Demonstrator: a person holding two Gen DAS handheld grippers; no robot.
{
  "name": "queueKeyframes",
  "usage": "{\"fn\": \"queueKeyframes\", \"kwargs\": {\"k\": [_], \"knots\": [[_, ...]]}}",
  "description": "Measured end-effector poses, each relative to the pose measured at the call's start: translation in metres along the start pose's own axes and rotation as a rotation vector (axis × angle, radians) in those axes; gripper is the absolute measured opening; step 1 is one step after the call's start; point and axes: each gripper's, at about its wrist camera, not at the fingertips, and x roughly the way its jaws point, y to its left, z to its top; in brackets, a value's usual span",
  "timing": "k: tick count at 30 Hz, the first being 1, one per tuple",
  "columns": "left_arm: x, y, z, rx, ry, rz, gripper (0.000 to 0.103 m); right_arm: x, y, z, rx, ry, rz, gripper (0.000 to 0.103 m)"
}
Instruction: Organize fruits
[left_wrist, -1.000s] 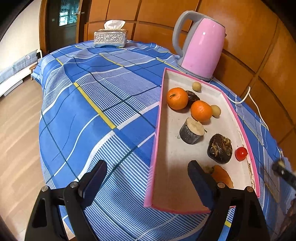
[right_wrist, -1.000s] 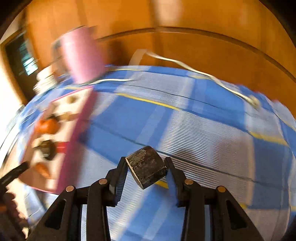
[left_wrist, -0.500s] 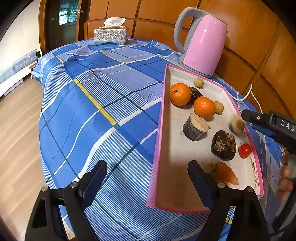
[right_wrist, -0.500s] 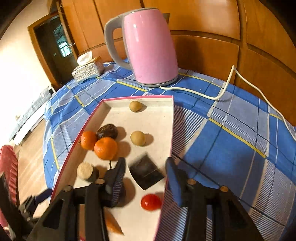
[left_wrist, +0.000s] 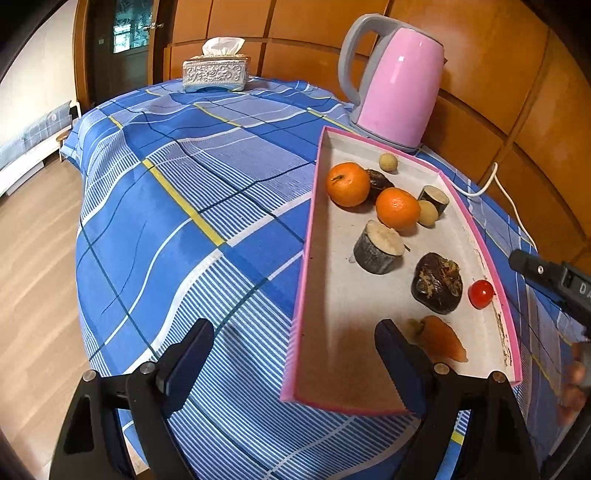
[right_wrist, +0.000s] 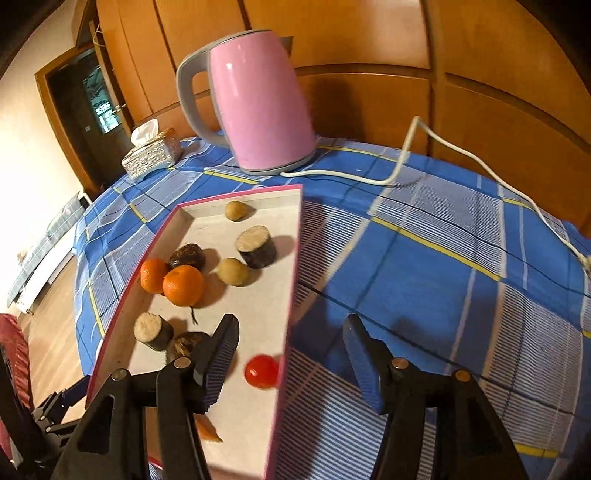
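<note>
A pink-rimmed tray (left_wrist: 308, 236) (right_wrist: 291, 280) lies on the blue plaid cloth. It holds two oranges (left_wrist: 347, 184) (right_wrist: 183, 284), two dark cut pieces with pale faces (left_wrist: 376, 246) (right_wrist: 255, 245), small tan round fruits (left_wrist: 388, 161) (right_wrist: 232, 271), a dark lumpy fruit (left_wrist: 437, 282), a red tomato (left_wrist: 481, 293) (right_wrist: 262, 371) and an orange piece (left_wrist: 441, 338). My left gripper (left_wrist: 295, 354) is open over the tray's near left corner. My right gripper (right_wrist: 291, 354) is open and empty, straddling the tray's right wall above the tomato.
A pink kettle (left_wrist: 395, 81) (right_wrist: 255, 99) stands behind the tray, its white cord (right_wrist: 443, 155) trailing right across the cloth. A silver tissue box (left_wrist: 216, 74) (right_wrist: 151, 155) sits at the far edge. Wooden panels back the table; floor lies left.
My right gripper carried a dark cut piece over the tray, opened, and let it go; the piece now lies in the tray near the far right. The left gripper stayed put.
</note>
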Motion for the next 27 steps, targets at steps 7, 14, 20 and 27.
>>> {"fn": "queueKeyframes", "kwargs": {"k": [7, 14, 20, 27], "knots": [[-0.006, -0.004, -0.001, 0.012, -0.011, -0.004, 0.089, -0.015, -0.019, -0.019, 0.027, -0.011, -0.071, 0.06], [-0.011, -0.007, -0.002, 0.02, -0.02, -0.007, 0.089, -0.026, -0.04, -0.042, 0.049, -0.006, -0.148, 0.06], [-0.013, -0.01, -0.003, 0.031, -0.025, -0.007, 0.089, -0.037, -0.056, -0.059, 0.064, -0.001, -0.207, 0.06], [-0.014, -0.013, -0.004, 0.041, -0.03, -0.005, 0.089, -0.049, -0.067, -0.075, 0.087, -0.007, -0.254, 0.06]]}}
